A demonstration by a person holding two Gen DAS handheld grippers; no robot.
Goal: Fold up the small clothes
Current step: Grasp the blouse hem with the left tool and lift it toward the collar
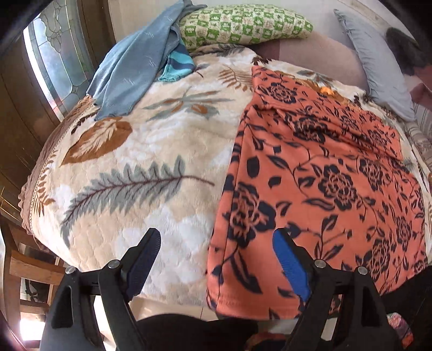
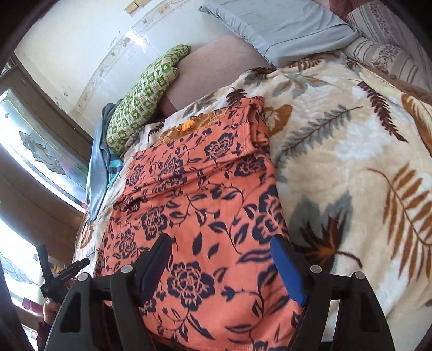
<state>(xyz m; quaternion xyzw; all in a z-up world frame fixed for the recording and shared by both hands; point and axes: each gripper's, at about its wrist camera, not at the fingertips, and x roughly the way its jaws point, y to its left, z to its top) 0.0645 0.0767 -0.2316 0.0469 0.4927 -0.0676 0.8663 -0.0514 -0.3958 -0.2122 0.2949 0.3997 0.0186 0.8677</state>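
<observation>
An orange garment with dark blue flowers [image 1: 324, 175] [image 2: 202, 202] lies flat on the leaf-patterned blanket [image 1: 162, 129] [image 2: 351, 135], folded into a long strip with its embroidered neckline at the far end. My left gripper [image 1: 217, 237] hovers open over the garment's near left edge, one finger above the blanket and one above the cloth. Over the garment's near end my right gripper [image 2: 222, 243] is open too. Neither has anything between its pads.
A blue garment [image 1: 127, 73] [image 2: 97, 162] and a teal striped one [image 1: 175, 64] lie at the far left. A green checked pillow [image 1: 243, 25] [image 2: 143, 100] and a grey pillow [image 1: 375, 70] [image 2: 278, 24] sit behind. A wooden chair [image 1: 27, 264] stands left of the bed.
</observation>
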